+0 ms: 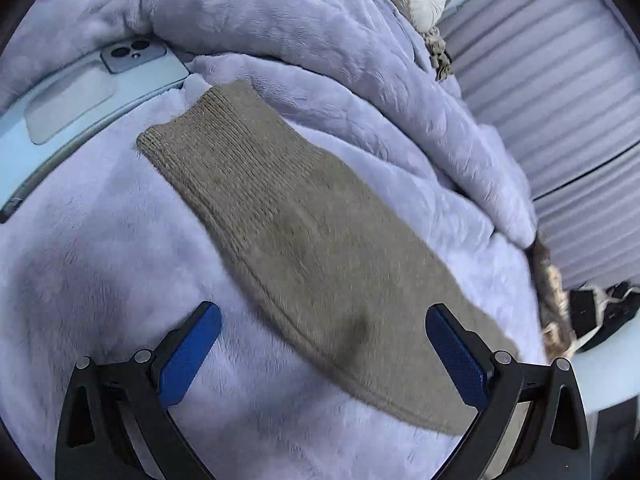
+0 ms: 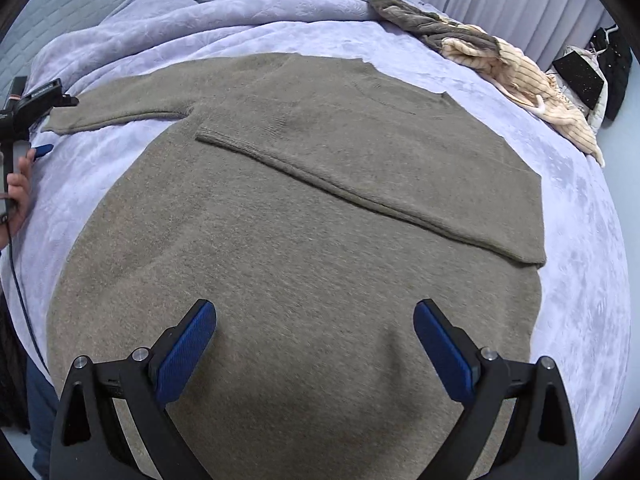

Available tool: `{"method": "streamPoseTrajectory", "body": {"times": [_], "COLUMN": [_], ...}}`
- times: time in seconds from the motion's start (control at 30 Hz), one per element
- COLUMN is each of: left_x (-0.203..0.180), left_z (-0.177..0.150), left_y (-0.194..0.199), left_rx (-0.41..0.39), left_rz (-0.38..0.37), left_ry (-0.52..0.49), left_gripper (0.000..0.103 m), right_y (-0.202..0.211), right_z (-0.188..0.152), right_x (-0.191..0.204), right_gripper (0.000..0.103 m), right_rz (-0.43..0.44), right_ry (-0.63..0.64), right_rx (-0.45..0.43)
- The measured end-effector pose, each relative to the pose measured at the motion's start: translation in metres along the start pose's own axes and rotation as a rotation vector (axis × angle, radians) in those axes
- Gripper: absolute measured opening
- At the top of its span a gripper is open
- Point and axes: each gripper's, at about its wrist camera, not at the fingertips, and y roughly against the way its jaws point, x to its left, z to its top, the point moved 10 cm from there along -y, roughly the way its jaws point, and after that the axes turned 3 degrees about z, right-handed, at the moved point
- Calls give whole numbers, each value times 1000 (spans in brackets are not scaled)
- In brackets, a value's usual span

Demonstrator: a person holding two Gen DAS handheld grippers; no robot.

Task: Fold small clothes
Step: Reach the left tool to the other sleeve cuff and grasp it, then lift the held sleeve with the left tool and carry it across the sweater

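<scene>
A brown sweater (image 2: 280, 240) lies flat on a bed (image 2: 580, 280), one sleeve (image 2: 380, 168) folded across its chest. The right claw (image 2: 315, 344) hovers wide above the hem, empty. The left claw (image 1: 323, 350), also wide, hangs over the other sleeve (image 1: 280, 208), probably to fold it inward.

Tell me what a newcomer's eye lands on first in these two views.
The big olive-brown sweater spread flat on the lavender blanket, one sleeve folded across its chest. The other sleeve stretches out under the open left gripper. A phone lies beyond its cuff.
</scene>
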Motion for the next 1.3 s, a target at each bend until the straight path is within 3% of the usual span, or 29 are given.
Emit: {"method": "streamPoseTrajectory", "body": {"times": [0.1, 0.2, 0.27, 0.3, 0.33, 0.43, 0.53, 0.67, 0.77, 0.87, 1.0, 1.07, 1.13, 1.3], "left_x": [6, 3, 1, 1, 3, 19, 14, 2, -7, -16, -23, -31, -37, -63], "left_z": [28, 46, 53, 54, 57, 58, 60, 61, 60, 57, 55, 55, 52, 35], "left_y": [-4, -10, -13, -16, -20, -22, -14, 7, 14, 20, 42, 45, 45, 31], "left_rx": [-28, -53, -74, -58, -36, -23, -59, -115, -141, -155, -179, -187, -166, -118], "left_rz": [-116, -165, -167, -186, -202, -199, -182, -86, 28, 57, 63, 100, 150, 173], "left_ry": [87, 106, 105, 104, 112, 125, 94, -22, -124, -160, -197, -242, -296, -358], "left_gripper": [103, 100, 59, 22, 8, 8, 8, 7, 7, 7, 7, 7, 7, 7], "right_y": [-4, -6, -8, -9, -10, -14, -27, -55, -82, -116, -158, -149, -129, -95], "right_z": [10, 24, 33, 39, 45, 70, 106, 163, 206, 234, 226, 227, 226, 199], "right_x": [10, 23, 31, 36, 39, 45, 49, 56, 64, 76, 143, 163, 173, 128], "right_gripper": [100, 100, 100, 100, 100, 100, 100, 100, 100, 100, 100, 100, 100, 100], "right_rz": [-2, -4, -1, 0, -4, -20, -1, 41, 34, 19, 158, 118, 163, 140], "right_ry": [17, 42, 60, 73, 88, 120, 111, 38, -25, -107, -58, 40, 61, 20], "right_rx": [10, 4, 0, -3, -8, -32, -47, -53, -62, -24, 137, 83, 22, -23]}}
